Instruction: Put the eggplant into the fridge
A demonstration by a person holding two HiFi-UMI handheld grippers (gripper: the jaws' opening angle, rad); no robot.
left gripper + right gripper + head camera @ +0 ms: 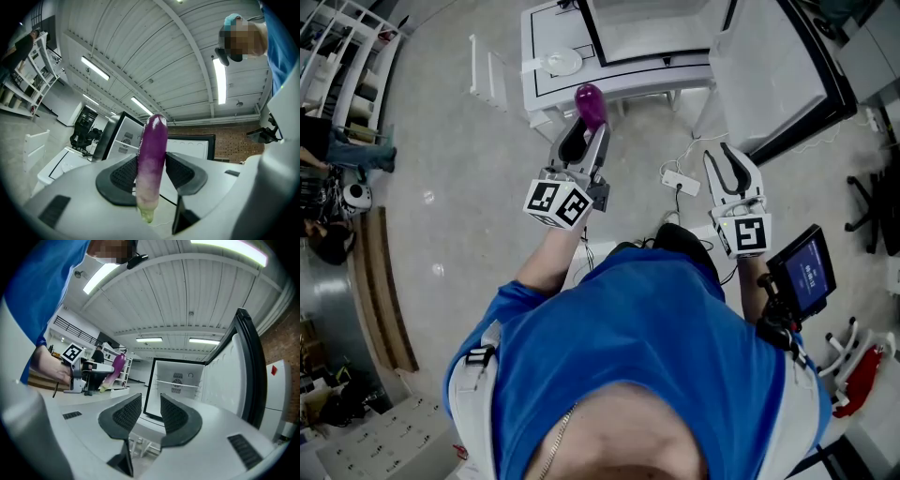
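Note:
A purple eggplant [590, 104] stands upright between the jaws of my left gripper [581, 131], which is shut on it. In the left gripper view the eggplant [153, 154] has its pale green stem end down, pinched by both pads. Ahead, the small white fridge [649, 33] stands with its door [787, 75] swung open to the right. My right gripper [732, 169] is open and empty, pointing at the fridge's open cavity [176, 380]. The right gripper view also shows the eggplant [116, 363] off to the left.
A white low table [546, 80] with a round plate [563, 62] sits left of the fridge. A power strip [682, 182] with cables lies on the floor in front. A small screen [807, 273] is mounted by my right arm. Shelving [342, 66] stands far left.

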